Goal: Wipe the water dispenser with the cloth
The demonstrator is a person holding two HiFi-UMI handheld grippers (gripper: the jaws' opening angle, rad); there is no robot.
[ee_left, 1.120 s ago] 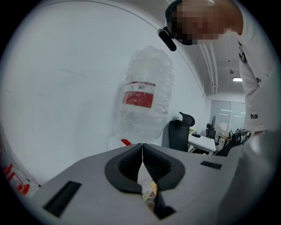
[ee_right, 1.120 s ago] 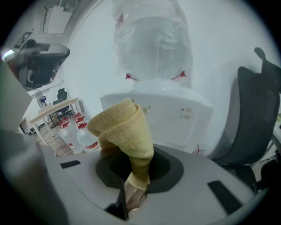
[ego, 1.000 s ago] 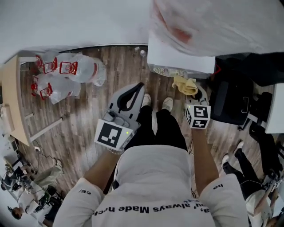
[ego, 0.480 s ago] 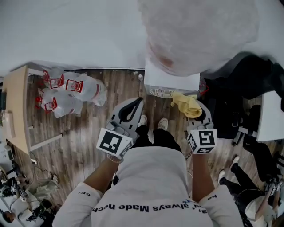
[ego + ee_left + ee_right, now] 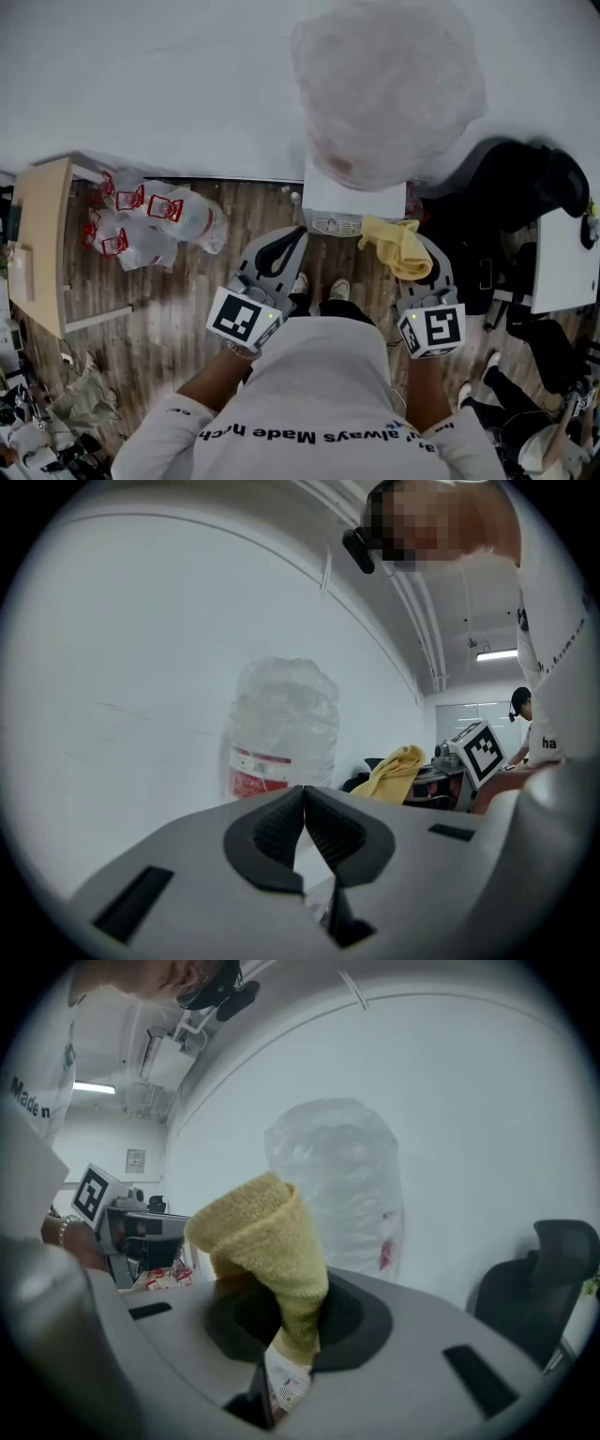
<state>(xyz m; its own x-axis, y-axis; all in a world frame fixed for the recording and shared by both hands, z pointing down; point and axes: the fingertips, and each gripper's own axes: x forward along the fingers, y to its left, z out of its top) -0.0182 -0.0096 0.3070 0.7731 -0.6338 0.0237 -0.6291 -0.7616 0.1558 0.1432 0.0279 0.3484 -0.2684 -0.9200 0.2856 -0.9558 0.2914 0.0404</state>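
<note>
The left gripper (image 5: 303, 797) is empty, jaws pressed together. At twelve o'clock stands the water dispenser (image 5: 354, 199) — apparently not yet touched. At one o'clock the right gripper (image 5: 286, 1335) clamps the yellow cloth (image 5: 267, 1241) — all wiping remains.

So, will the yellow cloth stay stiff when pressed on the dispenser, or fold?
It probably folds: the yellow cloth bends over where it leaves the right gripper. Its looped towel surface looks soft, so it likely drags rather than slips.

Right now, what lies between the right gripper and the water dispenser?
The yellow cloth, pinched in the right gripper, rises before the water dispenser; the right gripper view shows it.
</note>
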